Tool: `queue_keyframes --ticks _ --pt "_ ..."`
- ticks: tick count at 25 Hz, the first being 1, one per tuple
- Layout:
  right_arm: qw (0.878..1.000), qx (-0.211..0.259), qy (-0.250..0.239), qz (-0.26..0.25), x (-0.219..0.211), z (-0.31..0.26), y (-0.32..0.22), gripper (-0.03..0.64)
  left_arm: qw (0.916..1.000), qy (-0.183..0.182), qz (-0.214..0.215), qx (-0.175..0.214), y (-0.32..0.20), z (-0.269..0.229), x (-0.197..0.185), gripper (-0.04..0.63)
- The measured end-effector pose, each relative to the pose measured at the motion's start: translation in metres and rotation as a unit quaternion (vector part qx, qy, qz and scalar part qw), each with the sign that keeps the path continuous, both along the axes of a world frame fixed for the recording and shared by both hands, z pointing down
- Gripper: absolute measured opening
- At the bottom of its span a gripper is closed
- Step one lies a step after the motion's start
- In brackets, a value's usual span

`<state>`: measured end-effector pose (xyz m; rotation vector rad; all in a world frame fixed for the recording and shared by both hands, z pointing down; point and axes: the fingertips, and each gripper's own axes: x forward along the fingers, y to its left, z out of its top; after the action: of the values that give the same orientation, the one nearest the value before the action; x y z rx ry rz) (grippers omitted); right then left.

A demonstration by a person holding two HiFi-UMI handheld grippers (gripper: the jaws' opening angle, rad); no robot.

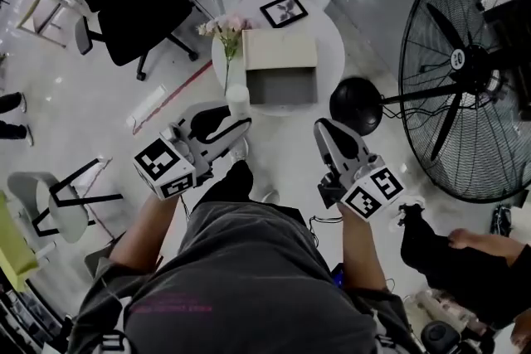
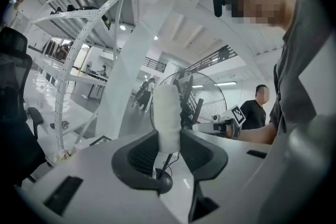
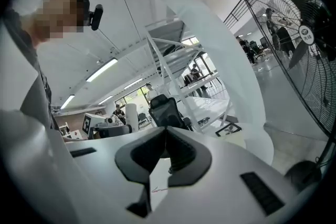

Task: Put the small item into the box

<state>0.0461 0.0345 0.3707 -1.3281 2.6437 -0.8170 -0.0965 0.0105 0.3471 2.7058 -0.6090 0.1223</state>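
On the round white table (image 1: 333, 54) ahead of me, the open box (image 1: 282, 87) stood with its lid (image 1: 280, 48) folded back and a flower stem (image 1: 226, 54) just beside it. I held the left tongs (image 1: 226, 122) short of the table's near edge, jaws clamped on the small white item (image 1: 238, 101), which stood upright between them. The right tongs (image 1: 325, 131) were empty, jaws together. Step in hand, by my judgement: carry to the box. Next move: advance the left tongs over the opening, lower, then release.
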Motion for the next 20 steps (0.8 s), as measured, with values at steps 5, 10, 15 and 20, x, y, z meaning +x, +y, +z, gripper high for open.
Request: queue_keyframes --ticks 5,10,15,20 --pt "1.000 -0.010 0.008 0.008 -0.018 0.002 -0.043 0.023 0.9999 0.000 0.011 -0.006 -0.043 0.005 -0.017 0.135" --pt "1.000 -0.015 0.015 0.020 -0.028 0.002 -0.076 0.021 0.9995 0.001 0.029 -0.012 -0.077 0.009 -0.026 0.135" --pt "0.999 -0.023 0.017 0.034 -0.026 0.010 -0.098 0.021 0.9988 -0.004 0.044 -0.018 -0.102 0.018 -0.022 0.135" --pt "0.999 -0.030 0.017 0.042 -0.015 0.019 -0.114 0.021 0.9979 -0.013 0.059 -0.024 -0.118 0.034 -0.009 0.135"
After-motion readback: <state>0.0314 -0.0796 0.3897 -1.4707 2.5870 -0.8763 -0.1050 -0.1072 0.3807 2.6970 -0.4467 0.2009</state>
